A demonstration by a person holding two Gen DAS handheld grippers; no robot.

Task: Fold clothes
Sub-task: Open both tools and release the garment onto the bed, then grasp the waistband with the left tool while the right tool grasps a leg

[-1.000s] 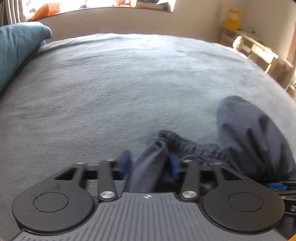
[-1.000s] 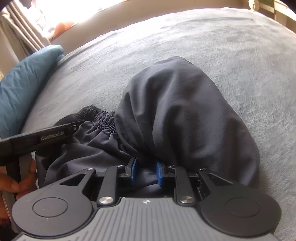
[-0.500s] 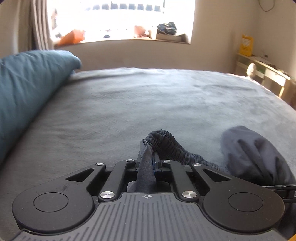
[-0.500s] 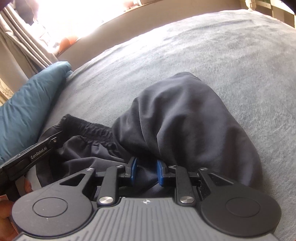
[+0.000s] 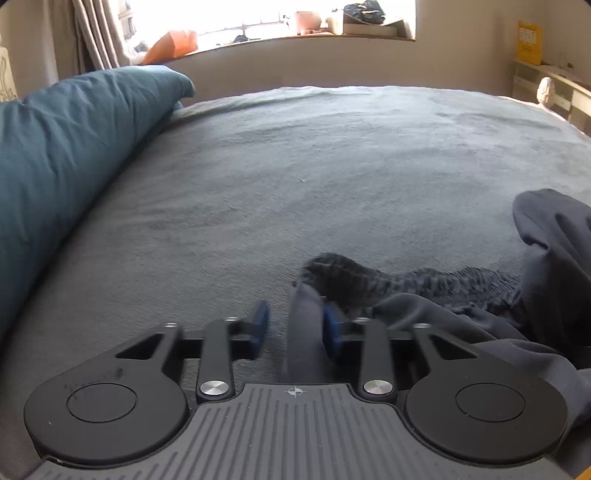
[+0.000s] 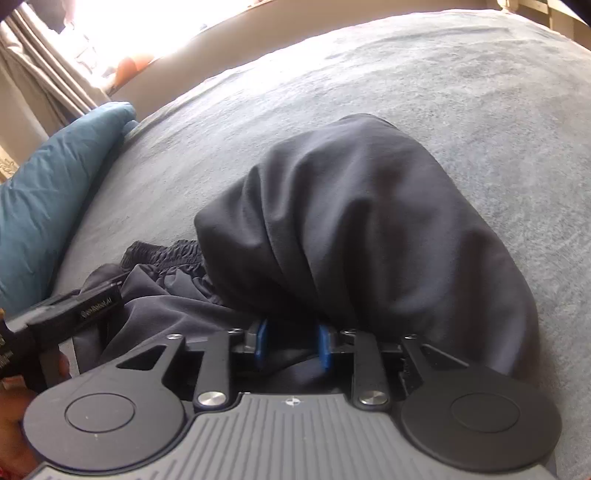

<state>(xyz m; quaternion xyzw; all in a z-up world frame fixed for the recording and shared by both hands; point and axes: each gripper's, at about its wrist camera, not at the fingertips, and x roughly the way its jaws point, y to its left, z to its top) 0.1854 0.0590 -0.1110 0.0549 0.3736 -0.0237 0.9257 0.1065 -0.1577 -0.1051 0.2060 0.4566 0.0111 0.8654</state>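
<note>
Dark grey shorts point(image 6: 351, 221) lie bunched on the grey bed cover point(image 5: 295, 166). Their elastic waistband point(image 5: 424, 284) runs rightward from my left gripper point(image 5: 295, 321). That gripper is open, and a fold of the shorts stands between its blue pads, against the right one. In the right wrist view one puffed-up leg of the shorts drapes over the tips of my right gripper point(image 6: 292, 343). Its blue pads stand apart with dark cloth lying between them. The left gripper's body point(image 6: 74, 314) and a hand point(image 6: 14, 443) show at the lower left of that view.
A teal pillow point(image 5: 66, 166) lies along the bed's left side. Beyond the bed are a wall, a bright window sill point(image 5: 295, 33) with clutter, and curtains point(image 5: 99, 37). A wooden shelf point(image 5: 554, 85) stands at the far right. Bare bed cover stretches ahead of both grippers.
My left gripper was shut on the fold of the shorts half a second ago and has now opened. The right gripper's pads kept the same gap.
</note>
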